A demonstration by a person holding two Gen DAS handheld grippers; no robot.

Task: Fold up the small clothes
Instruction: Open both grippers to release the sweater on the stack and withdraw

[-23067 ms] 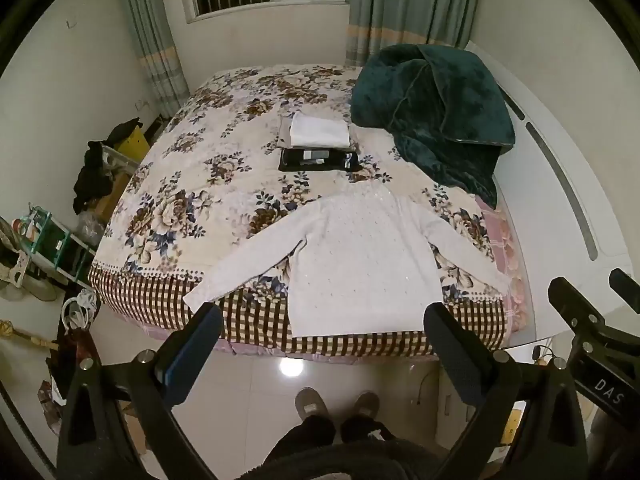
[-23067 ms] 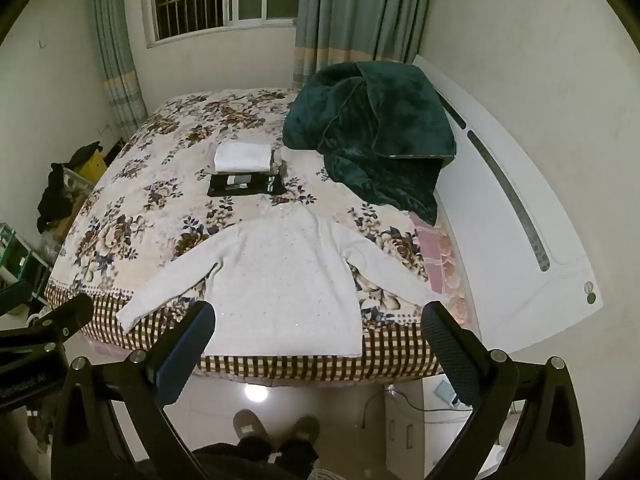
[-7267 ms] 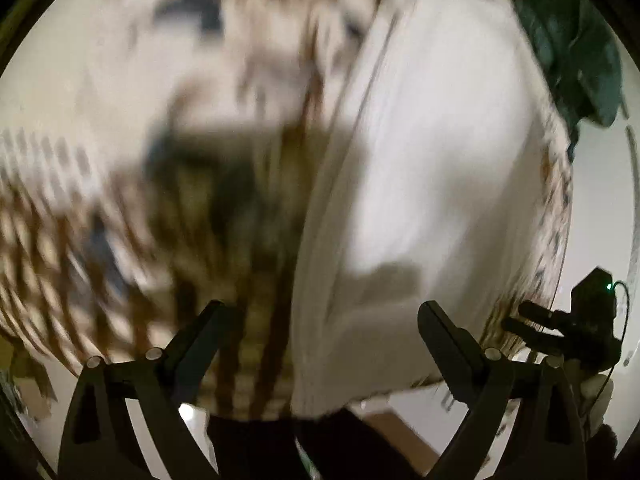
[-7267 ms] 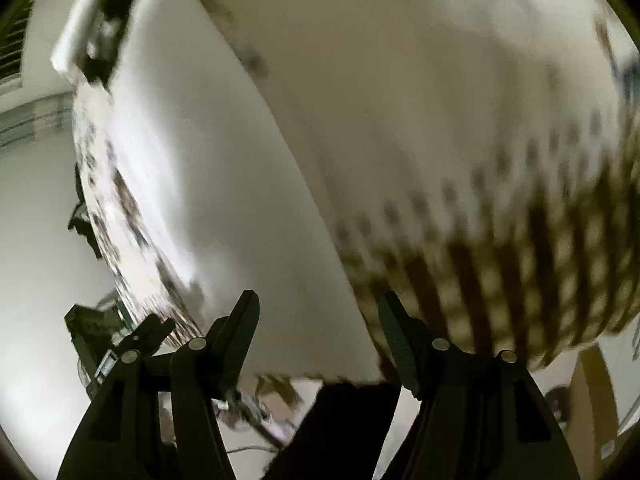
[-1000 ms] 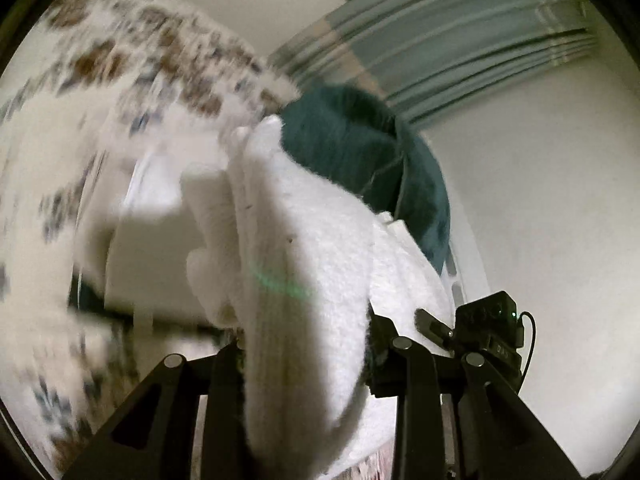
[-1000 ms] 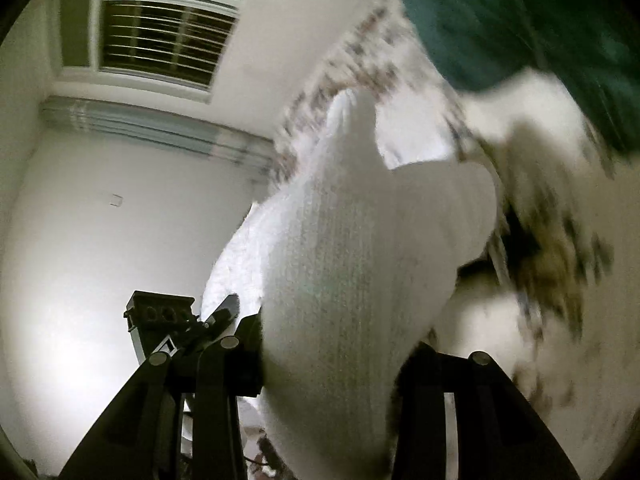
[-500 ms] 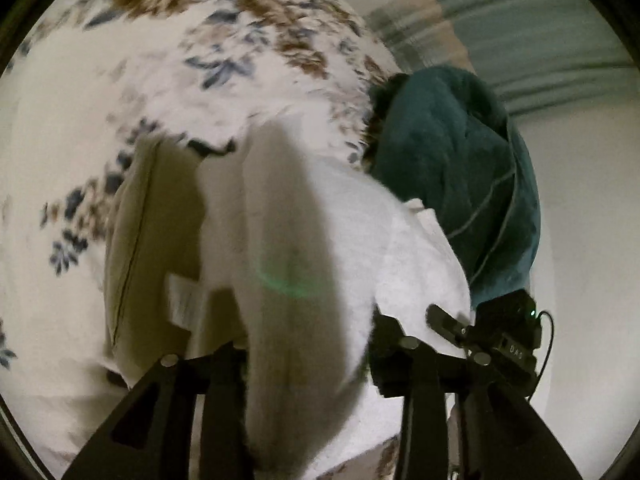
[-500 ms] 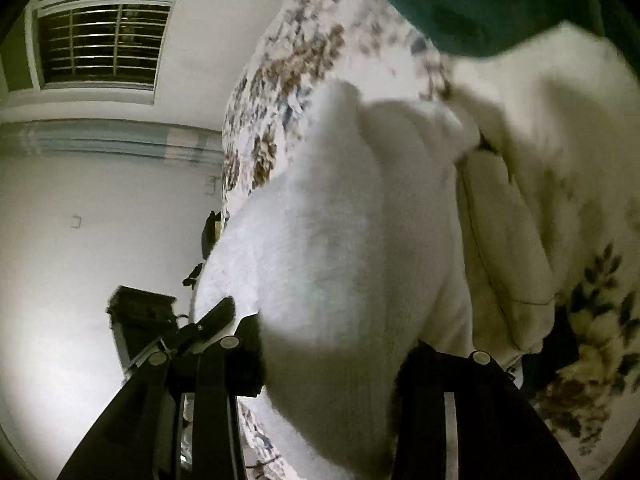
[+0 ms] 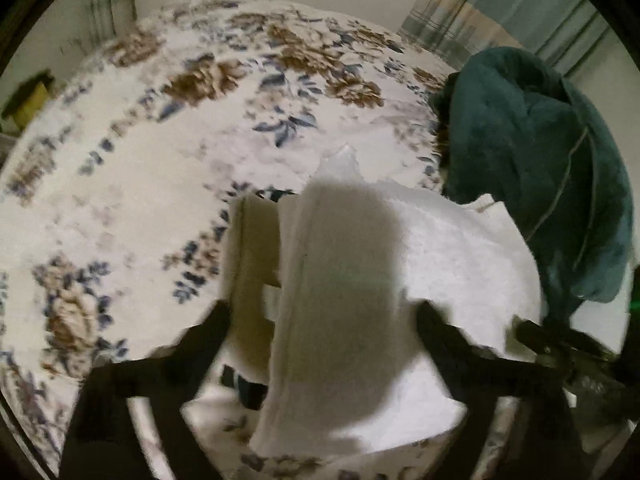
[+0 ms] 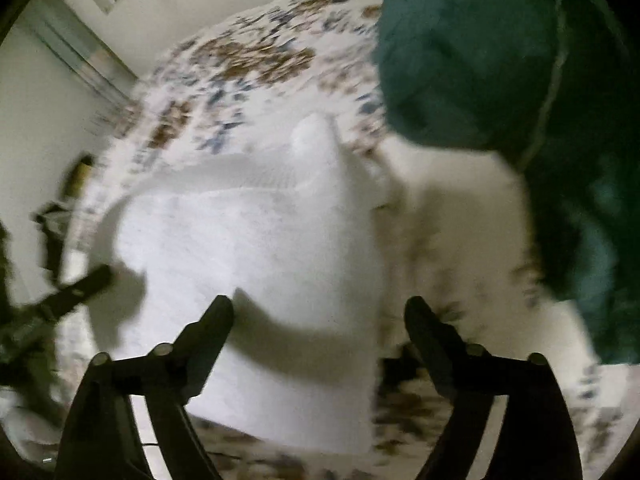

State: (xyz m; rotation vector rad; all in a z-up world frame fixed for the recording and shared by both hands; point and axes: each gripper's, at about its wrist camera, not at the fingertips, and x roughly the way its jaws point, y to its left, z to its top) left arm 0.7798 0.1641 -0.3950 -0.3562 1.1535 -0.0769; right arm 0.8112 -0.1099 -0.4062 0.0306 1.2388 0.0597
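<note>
Pointing steeply down over the bed, the left gripper [image 9: 320,322] is hanging with its jaws spread wide, having just been opening; the folded white sweater [image 9: 360,280] is lying between the fingers and below them, with neither pad pressing on it. The right gripper [image 10: 318,316] is tilting down the same way, its jaws also having just been opening and now standing wide, the sweater [image 10: 256,264] sitting loose between them. The sweater is resting on a pile of folded clothes: a beige garment [image 9: 248,264] is showing under its left edge, and something dark [image 9: 248,390] is peeking out lower down. The floral bedspread [image 9: 160,160] is stretching away toward a pale wall, with striped curtains [image 9: 500,12] hanging at the far right corner. A dark green blanket [image 9: 540,184] is lying heaped just beside the pile on the right, its edge touching the sweater's far corner. Both views are blurring slightly
</note>
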